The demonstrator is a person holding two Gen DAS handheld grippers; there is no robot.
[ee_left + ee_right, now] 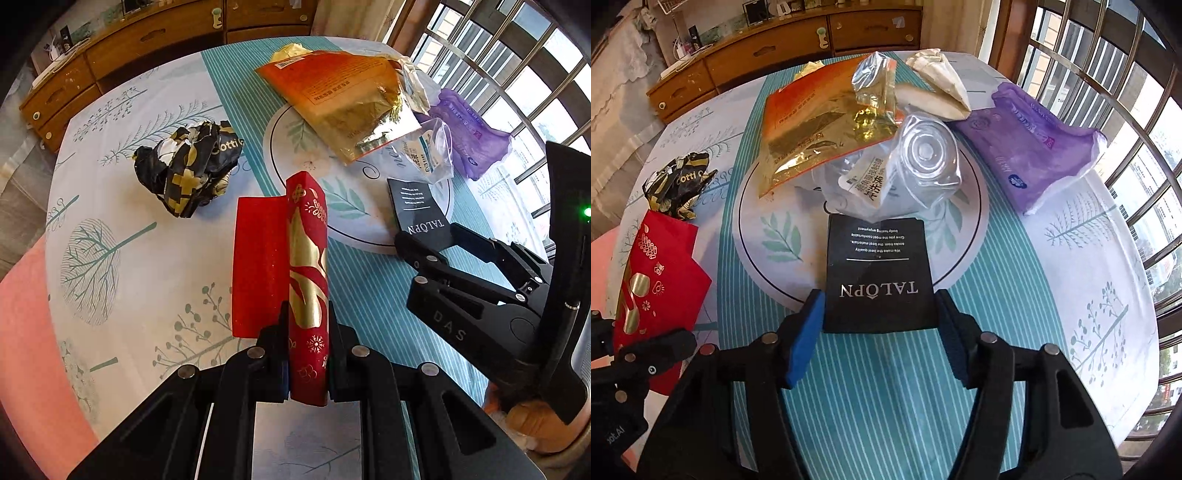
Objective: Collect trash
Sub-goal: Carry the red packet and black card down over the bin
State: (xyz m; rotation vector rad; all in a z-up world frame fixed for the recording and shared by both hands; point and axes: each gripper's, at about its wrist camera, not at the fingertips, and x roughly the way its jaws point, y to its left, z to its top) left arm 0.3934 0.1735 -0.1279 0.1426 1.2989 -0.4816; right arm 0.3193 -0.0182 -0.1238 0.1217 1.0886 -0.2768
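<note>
My left gripper (308, 354) is clamped tight on a red envelope with gold print (306, 280), which stands up between the pads, its loose flap hanging out to the left. My right gripper (879, 332) points steeply down at the table (1052, 314), its jaws set wide on either side of a black card printed TALOPN (879, 280). The blue pads (803, 343) flank the near end of the card, and I cannot tell whether they touch its edges. The card lies flat, half on the striped teal band of the cloth and half on the round printed medallion.

The rest of the trash sits beyond it. A crushed clear plastic bottle (923, 158) lies just past the card, an orange and gold foil pouch (812, 122) leans against the bottle, a purple packet (1038, 147) is off to the right, and a crumpled black and gold wrapper (679, 184) lies well to the left — near the envelope. A wooden cabinet (757, 62) runs behind the table.
</note>
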